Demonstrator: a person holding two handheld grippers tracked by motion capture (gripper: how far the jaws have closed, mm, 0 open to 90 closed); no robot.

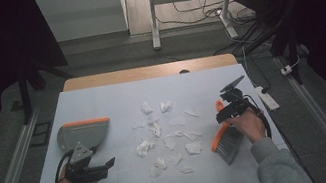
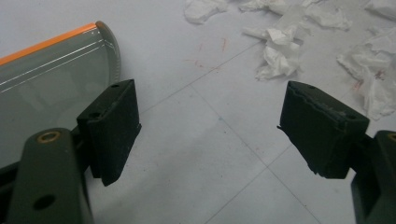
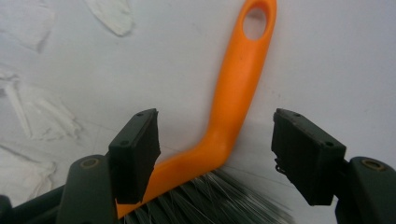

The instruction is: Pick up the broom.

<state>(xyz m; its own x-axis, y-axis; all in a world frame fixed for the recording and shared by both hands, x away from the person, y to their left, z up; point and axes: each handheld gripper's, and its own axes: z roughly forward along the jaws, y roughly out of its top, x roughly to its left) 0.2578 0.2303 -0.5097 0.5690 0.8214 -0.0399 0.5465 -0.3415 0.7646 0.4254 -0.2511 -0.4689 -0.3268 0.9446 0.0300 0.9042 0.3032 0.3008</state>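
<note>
A hand brush (image 1: 224,140) with an orange handle (image 3: 238,88) and grey bristles (image 3: 210,200) lies at the right of the white table (image 1: 102,102). My right gripper (image 1: 224,115) (image 3: 215,135) is open, its jaws straddling the bend of the handle, the right pad clearly apart from it. A grey dustpan (image 1: 82,133) (image 2: 51,79) with an orange lip lies at the left. Just in front of it my left gripper (image 1: 109,163) (image 2: 210,116) is open over bare table with nothing between its pads. Several torn white paper scraps (image 1: 159,138) (image 2: 280,56) (image 3: 28,116) are strewn across the middle.
A white power strip (image 1: 266,97) hangs off the table's right edge near the brush. A wooden strip (image 1: 147,72) borders the far edge. Beyond it stand desk legs and loose cables (image 1: 218,10) on the floor.
</note>
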